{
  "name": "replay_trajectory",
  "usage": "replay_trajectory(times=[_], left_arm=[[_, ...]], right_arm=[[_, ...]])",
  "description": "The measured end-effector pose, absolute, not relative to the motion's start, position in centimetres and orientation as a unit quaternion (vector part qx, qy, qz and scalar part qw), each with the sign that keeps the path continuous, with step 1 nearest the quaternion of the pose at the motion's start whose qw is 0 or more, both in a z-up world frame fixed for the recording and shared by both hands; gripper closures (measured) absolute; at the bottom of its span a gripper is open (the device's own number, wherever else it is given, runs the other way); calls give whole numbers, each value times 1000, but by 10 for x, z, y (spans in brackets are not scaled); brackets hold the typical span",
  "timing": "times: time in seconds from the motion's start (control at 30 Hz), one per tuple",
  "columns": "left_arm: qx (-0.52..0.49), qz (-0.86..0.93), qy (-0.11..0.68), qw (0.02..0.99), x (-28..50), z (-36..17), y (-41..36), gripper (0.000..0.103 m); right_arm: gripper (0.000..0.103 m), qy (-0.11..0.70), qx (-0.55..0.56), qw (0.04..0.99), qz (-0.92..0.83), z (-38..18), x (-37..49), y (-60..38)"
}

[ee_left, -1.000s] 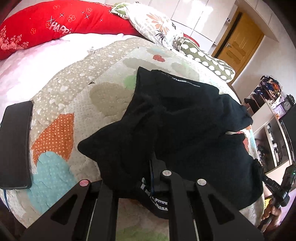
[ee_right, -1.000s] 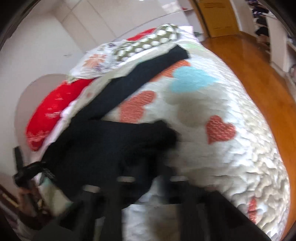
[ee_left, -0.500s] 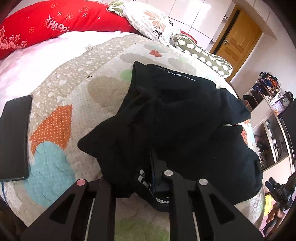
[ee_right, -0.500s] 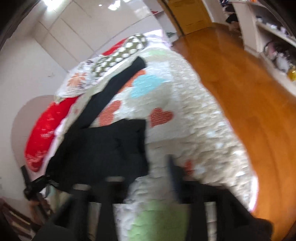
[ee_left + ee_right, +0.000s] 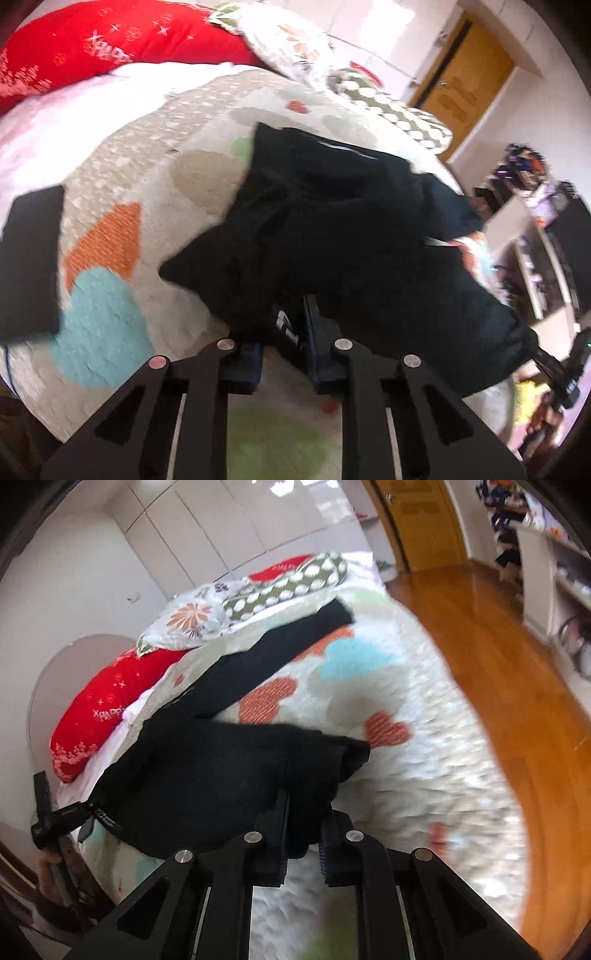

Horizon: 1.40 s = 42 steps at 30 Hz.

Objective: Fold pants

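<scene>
Left wrist view shows the black pants [image 5: 351, 236] heaped on the heart-print quilt [image 5: 122, 229], waistband cloth between the opening left gripper [image 5: 282, 332], the closing right gripper [image 5: 304, 834] pinching another edge; soft, limp fabric, best taken at waistband corners.

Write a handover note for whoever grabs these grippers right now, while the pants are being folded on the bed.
Left gripper: jaws opening, with the waistband of the black pants between them.
Right gripper: jaws closing, with a bunched edge of the pants between them.
Pants: heaped on the quilt, one leg stretched toward the pillows.
Done: no neat fold shows yet.
Left: spread flat, align the legs, then fold.
</scene>
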<state>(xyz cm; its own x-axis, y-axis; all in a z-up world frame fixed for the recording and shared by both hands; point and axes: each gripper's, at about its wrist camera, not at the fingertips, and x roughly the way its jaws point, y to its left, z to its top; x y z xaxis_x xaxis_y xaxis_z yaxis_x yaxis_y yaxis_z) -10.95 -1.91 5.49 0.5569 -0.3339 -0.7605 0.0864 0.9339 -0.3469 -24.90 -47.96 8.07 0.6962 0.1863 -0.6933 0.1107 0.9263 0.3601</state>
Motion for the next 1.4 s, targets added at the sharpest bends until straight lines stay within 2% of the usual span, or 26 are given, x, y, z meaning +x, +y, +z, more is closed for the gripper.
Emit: replay_trajectory(times=[0.1,0.23,0.3,0.33,0.37,0.4,0.57,0.73,0.9,1.0,1.13,1.23,1.3,1.4], left_arm=[[-114,-125,467,868,-117,43,-28,87],[-132,-116,490,854,-115,25,-24,84],[-123,-114,490,855,-118,33,-21,73],[-112,-107,487,859,-121,39,-18,62],[-103,-101,477,867,-125,47,-14,55],[-98,-97,469,872,-127,53,-10,53],[-92,-72,433,894,-118,79,7,45],[-99,-90,434,891,-94,68,-6,41],[-84,-96,469,874,-76,32,-23,40],[-56,-106,465,877,-73,34,-28,33],[-52,-124,457,879,-61,58,-23,31],[-26,-137,431,892,-30,83,-31,15],[-15,-172,425,889,-2,90,-42,15],[16,-201,437,877,50,87,-61,15]], right_arm=[[91,396,186,900,-5,84,-263,-494],[85,462,169,870,-35,45,-251,-498],[79,471,145,869,-51,44,-248,-494],[77,464,150,871,-53,51,-248,-495],[69,457,153,875,-57,57,-247,-496],[61,445,149,881,-66,67,-247,-498],[50,395,130,908,-44,105,-224,-487],[50,399,89,912,20,100,-174,-441],[50,447,64,887,90,58,-126,-387],[48,479,52,871,101,36,-109,-375],[48,471,47,870,138,65,-92,-376],[43,439,31,887,140,93,-62,-377],[32,411,14,899,149,106,-33,-374],[29,398,-27,902,166,110,20,-363]])
